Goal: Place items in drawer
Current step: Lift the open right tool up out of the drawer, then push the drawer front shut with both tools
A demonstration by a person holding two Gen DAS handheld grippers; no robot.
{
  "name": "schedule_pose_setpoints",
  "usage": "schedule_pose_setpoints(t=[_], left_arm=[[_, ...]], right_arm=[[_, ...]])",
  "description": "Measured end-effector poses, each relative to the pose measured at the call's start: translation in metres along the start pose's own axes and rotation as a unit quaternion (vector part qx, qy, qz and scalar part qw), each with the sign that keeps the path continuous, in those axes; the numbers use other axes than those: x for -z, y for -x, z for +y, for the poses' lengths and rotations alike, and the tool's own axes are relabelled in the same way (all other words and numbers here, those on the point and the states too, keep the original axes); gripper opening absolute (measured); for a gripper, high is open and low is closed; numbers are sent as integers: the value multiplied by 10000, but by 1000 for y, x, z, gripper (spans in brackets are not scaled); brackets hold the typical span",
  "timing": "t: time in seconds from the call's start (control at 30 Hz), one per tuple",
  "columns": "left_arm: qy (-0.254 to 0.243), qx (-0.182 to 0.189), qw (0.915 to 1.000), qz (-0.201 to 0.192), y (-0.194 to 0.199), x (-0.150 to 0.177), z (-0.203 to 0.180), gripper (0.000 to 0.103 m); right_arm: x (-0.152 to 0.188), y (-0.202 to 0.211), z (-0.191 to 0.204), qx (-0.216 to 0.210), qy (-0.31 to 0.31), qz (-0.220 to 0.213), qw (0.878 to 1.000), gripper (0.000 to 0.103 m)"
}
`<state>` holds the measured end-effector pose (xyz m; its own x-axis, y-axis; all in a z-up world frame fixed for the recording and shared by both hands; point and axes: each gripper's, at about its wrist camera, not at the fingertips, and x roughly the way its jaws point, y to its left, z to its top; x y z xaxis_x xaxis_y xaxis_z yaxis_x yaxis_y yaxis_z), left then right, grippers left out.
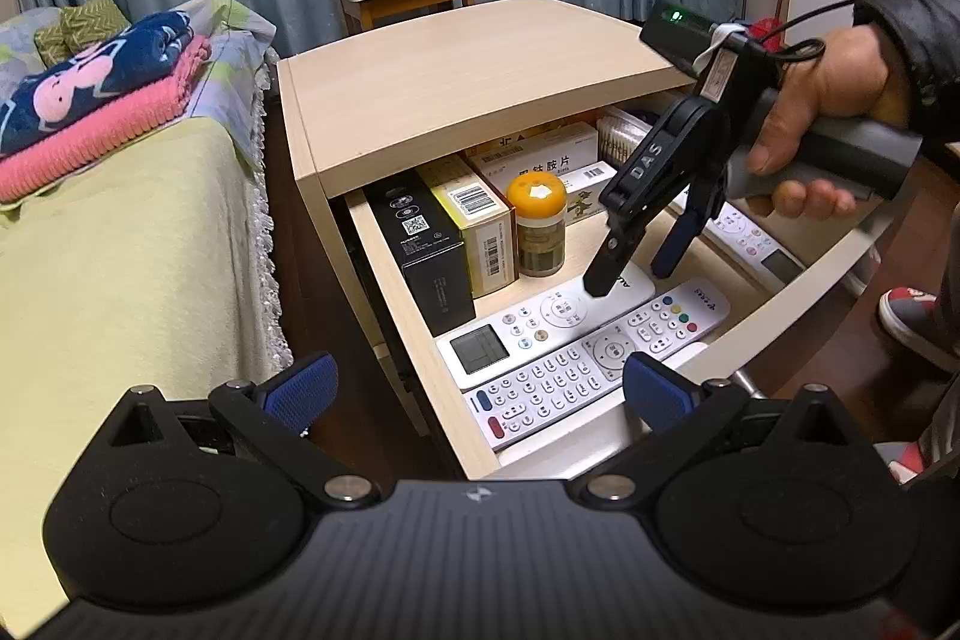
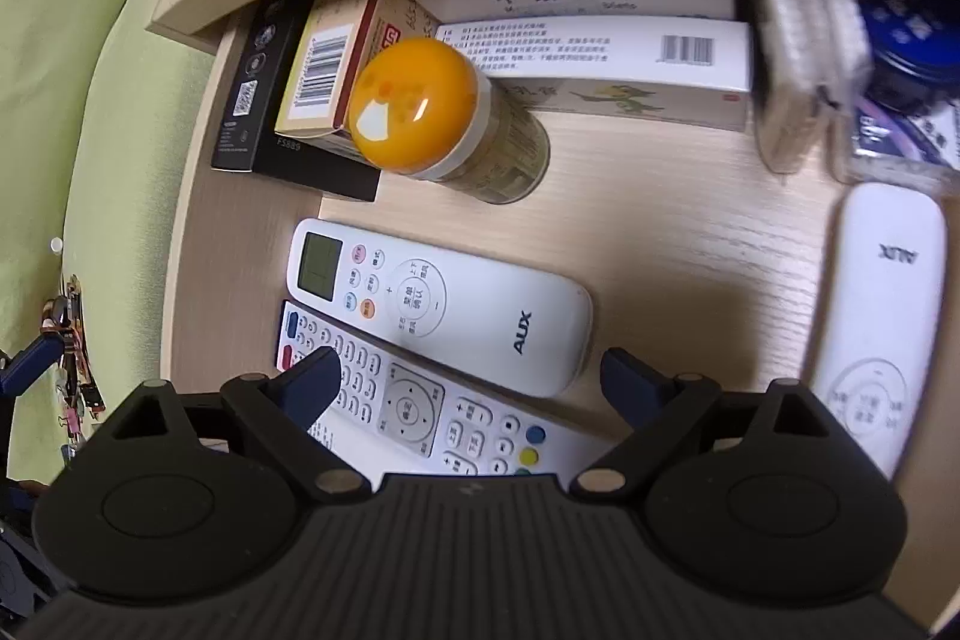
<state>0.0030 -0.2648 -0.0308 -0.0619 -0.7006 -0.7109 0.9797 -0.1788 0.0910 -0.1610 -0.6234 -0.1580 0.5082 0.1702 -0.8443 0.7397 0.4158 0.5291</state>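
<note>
**Two grippers empty, drawer already loaded**

Both sets of jaws stand spread with nothing between them. Nearest my left gripper (image 1: 480, 388), held back at the drawer's (image 1: 414, 328) front corner, lies the long button remote (image 1: 594, 361), its long axis running diagonally along the front. Just behind it, side by side and touching, sits the white AUX remote (image 2: 444, 304) on the same slant, screen end toward the bed (image 1: 132, 244).

My right gripper (image 2: 468, 382) is right over that pair, tips pointing down into the drawer, so it's the nearer hand by a clear margin. From its view the AUX remote lies just ahead of the jaws, crosswise to them. A second AUX remote (image 2: 876, 316) rests apart, off to the right.

Further in stands the orange-capped bottle (image 2: 444, 118), upright, beside the black box (image 1: 420, 244) and yellow box (image 1: 474, 226). Medicine boxes (image 2: 594, 22) stack at the back, under the cabinet top (image 1: 468, 82).

I judge the placing nearly done; closing the drawer looks likely next.
</note>
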Motion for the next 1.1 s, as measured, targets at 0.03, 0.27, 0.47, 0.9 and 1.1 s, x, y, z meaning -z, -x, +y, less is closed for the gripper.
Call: schedule_pose_setpoints(t=[0.03,0.27,0.47,0.9,1.1], left_arm=[[-19,-13,10000,-4,1,0,-1,102],[-18,-198,9998,-17,14,1,-11,102],[-132,-687,9975,33,22,4,-28,102],[301,-891,9955,-69,40,17,-55,102],[406,-977,9944,18,45,22,-66,102]], right_arm=[[2,6,1,-8,-11,-67,10000,92],[26,60,22,-30,186,-1072,9941,95],[54,107,34,271,406,-2045,9776,98],[186,165,35,1559,261,-3791,9118,100],[210,162,21,1913,178,-3655,9108,102]])
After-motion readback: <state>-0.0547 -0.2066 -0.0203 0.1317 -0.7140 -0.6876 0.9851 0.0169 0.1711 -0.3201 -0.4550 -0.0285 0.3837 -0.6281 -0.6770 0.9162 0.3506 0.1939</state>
